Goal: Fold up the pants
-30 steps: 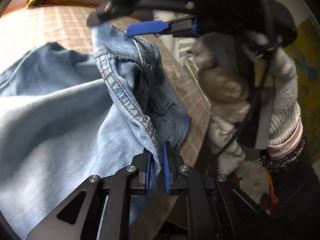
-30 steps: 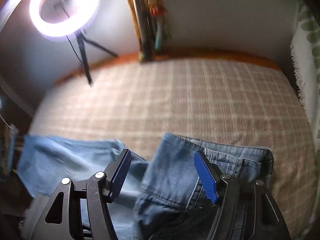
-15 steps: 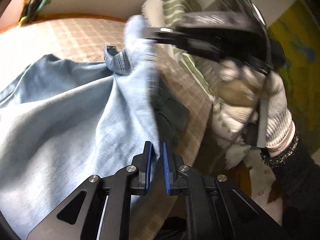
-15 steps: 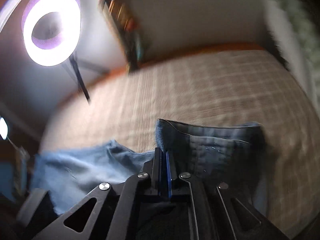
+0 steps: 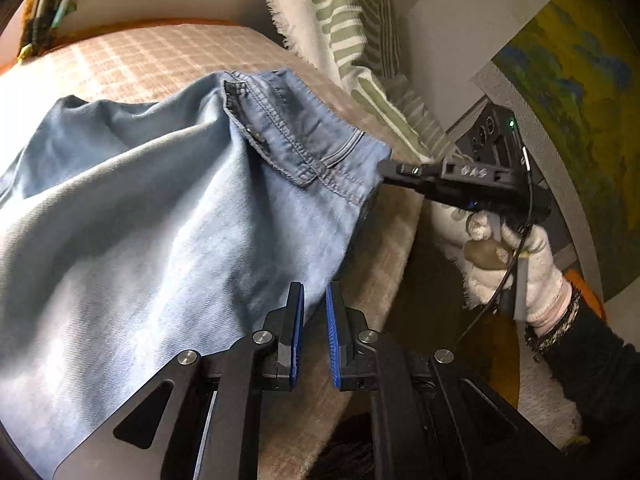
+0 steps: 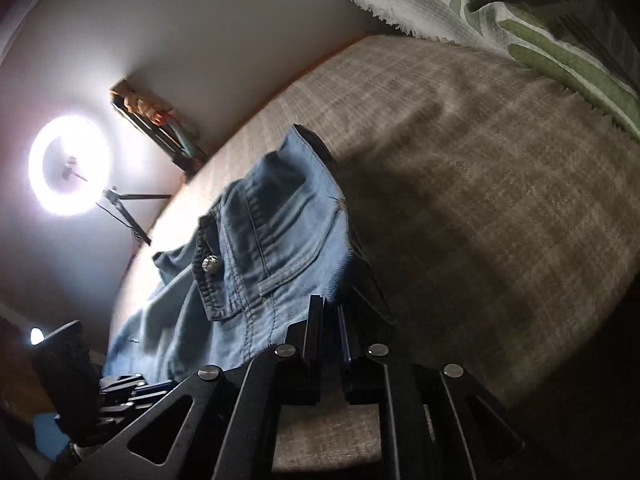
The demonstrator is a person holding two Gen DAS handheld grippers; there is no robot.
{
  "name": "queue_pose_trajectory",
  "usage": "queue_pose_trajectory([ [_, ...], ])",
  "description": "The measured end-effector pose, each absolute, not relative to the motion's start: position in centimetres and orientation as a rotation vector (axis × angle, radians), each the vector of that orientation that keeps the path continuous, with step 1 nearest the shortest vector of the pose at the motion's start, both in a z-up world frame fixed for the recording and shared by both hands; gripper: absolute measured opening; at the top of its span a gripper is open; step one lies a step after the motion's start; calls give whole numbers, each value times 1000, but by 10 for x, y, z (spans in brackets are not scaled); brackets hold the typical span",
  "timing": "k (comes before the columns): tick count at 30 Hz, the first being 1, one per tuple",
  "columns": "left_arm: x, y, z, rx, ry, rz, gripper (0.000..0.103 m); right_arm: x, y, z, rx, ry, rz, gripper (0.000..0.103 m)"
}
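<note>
Left tool (image 5: pixel 314 330) first: its blue-padded fingers (image 5: pixel 297 336) are pinched in on the edge of the light-blue denim pants (image 5: pixel 168 216), a narrow gap between the pads with the cloth caught in it. Over to the right tool (image 6: pixel 330 334), clenched tight on the waistband corner of those pants, at the belt loop side; from the left camera it shows as a black body gripped by a white-gloved hand (image 5: pixel 516 256). The pants lie spread across the beige checked bed cover (image 5: pixel 152 60), waistband nearest the green-and-white leaf-patterned cushion (image 5: pixel 360 40). Beyond the pants, away from the cushion, a glowing ring light (image 6: pixel 70 166) stands on its tripod by the wall.
</note>
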State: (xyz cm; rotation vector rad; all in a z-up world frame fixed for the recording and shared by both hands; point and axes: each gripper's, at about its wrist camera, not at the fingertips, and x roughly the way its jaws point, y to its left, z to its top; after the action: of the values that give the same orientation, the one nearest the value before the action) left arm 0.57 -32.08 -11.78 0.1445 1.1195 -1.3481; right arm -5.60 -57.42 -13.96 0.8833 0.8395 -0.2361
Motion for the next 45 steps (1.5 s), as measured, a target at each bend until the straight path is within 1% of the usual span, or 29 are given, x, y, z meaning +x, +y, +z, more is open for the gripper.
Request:
queue_pose_trajectory([
  [2,9,-316,-113,139,1106,-1337,9,-48,-576,-140,888,861,-247,58],
  [4,16,-308,-108,122,1096,-1320,9,-43,-579,-141,890,855,-248,55],
  [5,17,-305,-107,121,1092,-1310,9,-39,-580,-143,897,860,-259,37],
  [6,20,-300,-105,117,1086,-1298,9,-37,-579,-145,906,875,-258,11],
  [8,30,-286,-98,103,1080,-1267,9,-38,-576,-143,911,884,-248,3],
  [10,43,-268,-90,80,1071,-1234,9,-39,-567,-136,883,895,-206,3],
  [11,50,-258,-85,78,1064,-1218,10,-39,-563,-133,826,939,-225,3],
  [12,57,-248,-80,86,1050,-1194,10,-39,-560,-132,774,982,-240,8],
  [13,64,-235,-73,103,1027,-1152,10,-38,-558,-131,736,1018,-241,10],
  [14,70,-227,-68,127,1012,-1128,10,-38,-557,-131,701,1064,-243,20],
  [15,78,-214,-61,136,994,-1095,10,-38,-558,-129,676,1083,-256,36],
  [16,84,-205,-57,140,985,-1070,13,-40,-560,-120,626,1065,-286,37],
  [17,90,-196,-54,144,977,-1046,23,-39,-562,-114,599,1047,-295,38],
  [18,98,-185,-49,150,965,-1015,27,-37,-566,-105,572,1015,-298,40],
  [19,103,-179,-48,155,961,-998,30,-33,-571,-96,559,976,-293,42],
  [20,107,-174,-47,164,960,-982,30,-24,-577,-87,549,931,-281,46],
  [21,113,-172,-46,176,959,-964,30,-16,-581,-82,541,907,-268,56],
  [22,119,-171,-46,182,957,-947,30,-1,-586,-77,527,871,-241,62],
  [23,123,-173,-46,181,958,-946,32,12,-591,-77,512,853,-231,72],
  [24,128,-175,-46,180,959,-953,35,24,-595,-79,497,852,-230,77],
  [26,133,-188,-46,179,955,-991,60,55,-606,-91,469,884,-229,77],
  [27,136,-198,-46,181,950,-1010,62,64,-611,-97,468,895,-231,77],
  [31,145,-241,-57,245,958,-1076,62,96,-638,-133,579,939,-140,77],
  [37,169,-292,-85,296,1017,-1160,62,125,-653,-174,702,945,-31,79],
  [41,178,-308,-100,325,1041,-1201,62,134,-655,-183,743,912,38,86],
  [44,183,-314,-109,359,1048,-1203,62,140,-655,-184,761,898,92,85],
  [45,185,-314,-112,358,1054,-1200,62,141,-653,-184,760,899,119,81],
])
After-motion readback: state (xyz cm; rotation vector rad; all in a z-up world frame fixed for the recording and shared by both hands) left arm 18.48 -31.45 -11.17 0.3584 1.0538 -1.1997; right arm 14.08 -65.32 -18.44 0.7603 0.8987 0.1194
